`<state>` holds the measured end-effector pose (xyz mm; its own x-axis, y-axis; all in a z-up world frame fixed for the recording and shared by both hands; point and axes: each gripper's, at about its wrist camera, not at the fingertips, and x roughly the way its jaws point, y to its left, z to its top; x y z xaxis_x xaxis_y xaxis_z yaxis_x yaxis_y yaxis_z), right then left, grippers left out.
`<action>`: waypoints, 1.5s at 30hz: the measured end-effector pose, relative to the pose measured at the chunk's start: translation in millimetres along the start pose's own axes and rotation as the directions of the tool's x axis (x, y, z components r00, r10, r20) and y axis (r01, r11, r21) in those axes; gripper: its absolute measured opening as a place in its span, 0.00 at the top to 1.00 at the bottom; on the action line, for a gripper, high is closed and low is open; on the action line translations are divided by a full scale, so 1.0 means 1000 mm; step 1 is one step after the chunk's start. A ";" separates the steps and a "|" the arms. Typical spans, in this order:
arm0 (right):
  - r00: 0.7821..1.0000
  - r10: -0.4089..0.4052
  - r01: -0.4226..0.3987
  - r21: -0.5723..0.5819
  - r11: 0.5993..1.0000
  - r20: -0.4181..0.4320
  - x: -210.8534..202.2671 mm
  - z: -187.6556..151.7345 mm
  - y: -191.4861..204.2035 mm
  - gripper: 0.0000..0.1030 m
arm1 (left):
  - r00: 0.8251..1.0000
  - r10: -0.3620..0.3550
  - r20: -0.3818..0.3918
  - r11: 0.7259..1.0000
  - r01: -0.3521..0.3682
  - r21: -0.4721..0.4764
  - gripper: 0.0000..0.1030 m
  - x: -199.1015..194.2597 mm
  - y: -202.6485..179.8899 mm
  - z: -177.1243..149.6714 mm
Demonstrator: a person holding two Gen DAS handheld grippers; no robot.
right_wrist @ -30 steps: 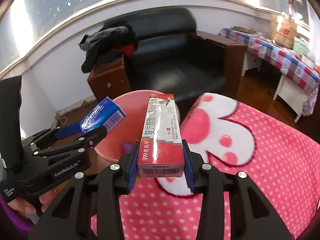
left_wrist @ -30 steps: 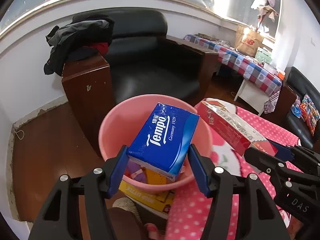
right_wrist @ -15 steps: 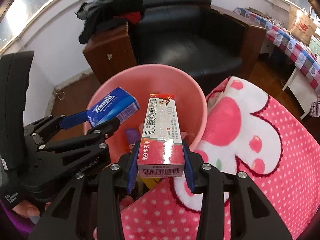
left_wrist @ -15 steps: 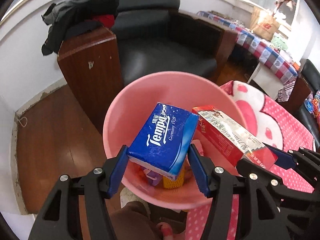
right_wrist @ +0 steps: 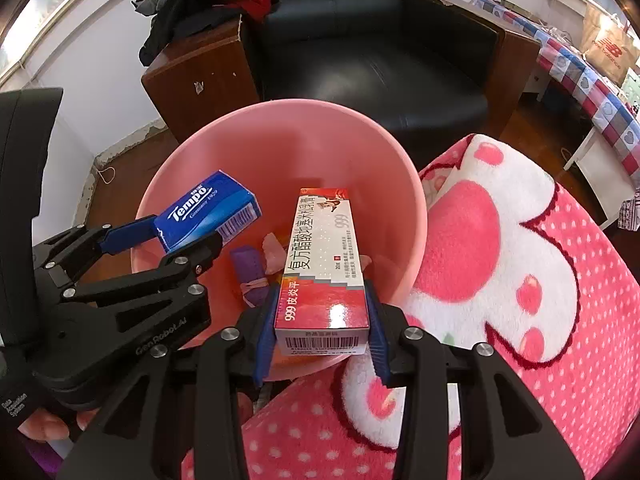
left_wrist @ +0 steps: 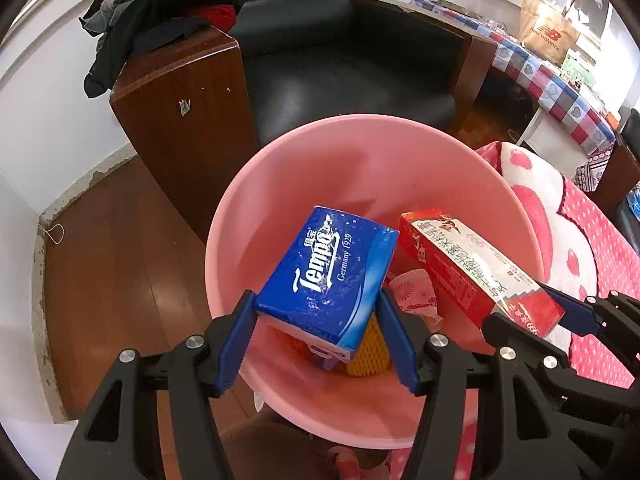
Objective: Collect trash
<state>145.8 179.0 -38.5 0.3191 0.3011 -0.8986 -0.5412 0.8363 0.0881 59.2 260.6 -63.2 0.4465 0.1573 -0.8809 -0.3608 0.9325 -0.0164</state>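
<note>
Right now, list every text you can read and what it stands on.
"Tempo", "Germany 1929": blue tissue pack.
"999", "999皮炎平", "复方醋酸地塞米松乳膏": red-and-white ointment carton; its fine print and barcode digits are too small.
"new balance": brown paper bag.
"GenRobot.AI", "Data Acquisition System": black left gripper.

pink basin [left_wrist: 280,184] | blue-white tissue pack [left_wrist: 328,276] | red-white box [right_wrist: 324,264] | pink blanket [right_wrist: 520,280] – white dots, paw print

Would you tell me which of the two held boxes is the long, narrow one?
The red and white ointment box, clamped in the right gripper over the pink bin. The blue Tempo tissue pack in the left gripper is shorter and squatter.
</note>
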 end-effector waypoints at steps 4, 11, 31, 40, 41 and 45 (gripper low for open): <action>1.000 -0.001 0.001 0.002 1.000 0.006 -0.001 0.001 -0.001 0.61 | 1.000 -0.006 0.005 1.000 0.006 -0.004 0.41 -0.002 0.000 0.002; 1.000 0.009 -0.009 0.008 1.000 0.013 -0.003 0.000 -0.002 0.61 | 1.000 -0.016 0.027 1.000 0.016 -0.006 0.41 -0.010 0.002 0.003; 0.982 0.037 -0.039 0.008 0.999 0.186 -0.056 -0.026 0.004 0.60 | 0.982 -0.061 0.177 0.996 0.072 -0.057 0.40 -0.067 0.003 -0.024; 0.959 0.007 -0.014 0.020 1.000 0.283 -0.087 -0.056 0.003 0.60 | 0.964 -0.044 0.261 0.997 0.058 -0.045 0.40 -0.103 -0.007 -0.049; 0.957 0.005 -0.013 0.025 1.000 0.291 -0.090 -0.058 0.002 0.60 | 0.962 -0.045 0.270 0.997 0.060 -0.047 0.40 -0.107 -0.008 -0.052; 0.950 -0.011 -0.003 0.045 0.999 0.312 -0.098 -0.068 0.000 0.54 | 0.953 -0.036 0.301 0.997 0.055 -0.053 0.40 -0.119 -0.010 -0.063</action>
<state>61.7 118.6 20.8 0.5520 0.4199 -0.7204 -0.5068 0.8550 0.1101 -41.9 212.0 12.5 0.6847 0.2139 -0.6967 -0.3789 0.9211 -0.0895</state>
